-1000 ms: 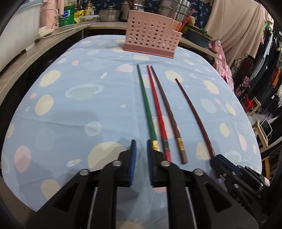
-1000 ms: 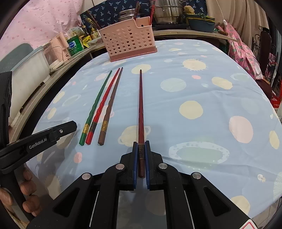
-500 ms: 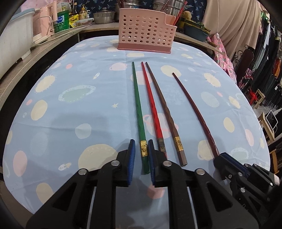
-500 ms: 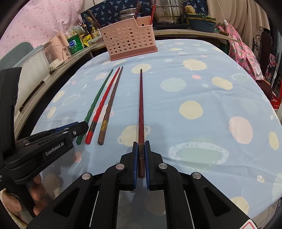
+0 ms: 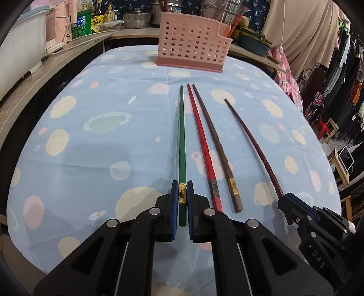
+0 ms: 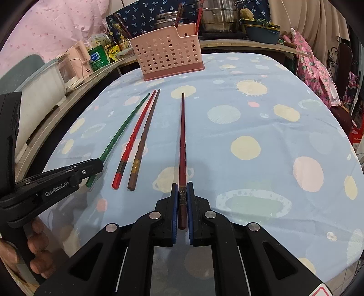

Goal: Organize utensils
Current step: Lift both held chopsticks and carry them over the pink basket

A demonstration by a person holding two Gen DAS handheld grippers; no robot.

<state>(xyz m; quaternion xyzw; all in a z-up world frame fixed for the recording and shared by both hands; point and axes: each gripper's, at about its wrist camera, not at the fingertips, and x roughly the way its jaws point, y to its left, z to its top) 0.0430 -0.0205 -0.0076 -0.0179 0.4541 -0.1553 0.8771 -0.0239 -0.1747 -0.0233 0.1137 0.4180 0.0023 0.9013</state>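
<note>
Four chopsticks lie side by side on the blue spotted tablecloth (image 5: 91, 148), pointing at a pink perforated utensil holder (image 5: 193, 47) at the far edge. My left gripper (image 5: 182, 189) is closing on the near end of the green chopstick (image 5: 182, 136), and its blue pads touch the gold band. The red chopstick (image 5: 202, 141) and the brown chopstick (image 5: 216, 145) lie free just to its right. My right gripper (image 6: 182, 189) is shut on the near end of the dark red chopstick (image 6: 182, 136), which rests along the cloth.
Some chopsticks stand in the holder (image 6: 168, 54). Behind the table runs a counter with pots (image 6: 218, 16), bottles and a white appliance (image 6: 41, 91). A hand (image 6: 38, 250) holds the left gripper at the near left. Clothes hang past the table's right side.
The left gripper slid from left of the chopsticks onto the green one's near end, and its jaws narrowed around it. The right gripper kept still on the dark red chopstick.
</note>
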